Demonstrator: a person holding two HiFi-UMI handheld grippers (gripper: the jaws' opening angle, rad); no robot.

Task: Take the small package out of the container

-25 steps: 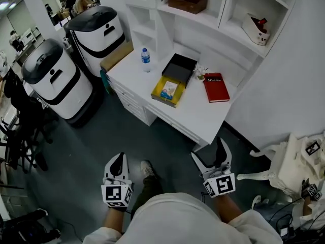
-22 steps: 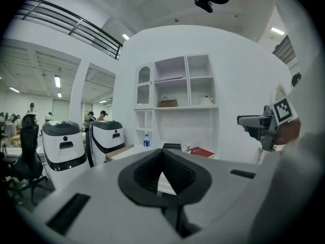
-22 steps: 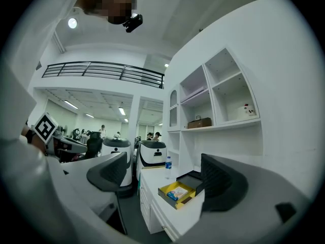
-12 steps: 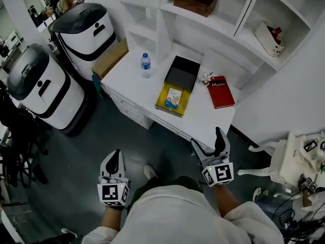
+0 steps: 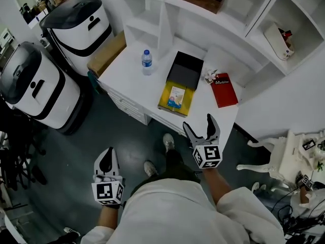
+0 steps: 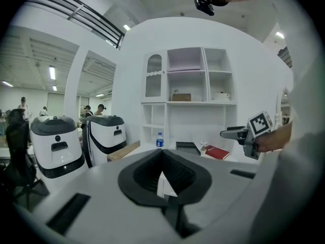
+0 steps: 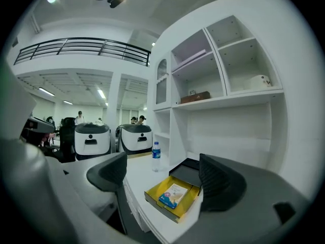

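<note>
A yellow open box (image 5: 165, 101) lies on the white desk (image 5: 127, 72), its black lid (image 5: 185, 70) folded back behind it. Inside lies a small blue and white package (image 5: 176, 94). My right gripper (image 5: 199, 125) is open and hangs over the desk's front edge, just short of the box. In the right gripper view the package (image 7: 172, 194) and yellow box (image 7: 179, 218) show between the spread jaws of the right gripper (image 7: 165, 179). My left gripper (image 5: 106, 159) is shut and empty, low at the left over the floor. From the left gripper view the left gripper (image 6: 162, 159) has its jaws touching.
A water bottle (image 5: 147, 61) stands on the desk's left part and a red book (image 5: 224, 89) lies right of the box. Two white and black machines (image 5: 78, 22) (image 5: 30, 85) stand left of the desk. Shelves (image 5: 203, 14) rise behind it. A white chair (image 5: 266, 161) is at the right.
The person has stepped closer to the desk. My right gripper has moved forward and up to the desk's front edge. The left gripper has stayed low and shut.
</note>
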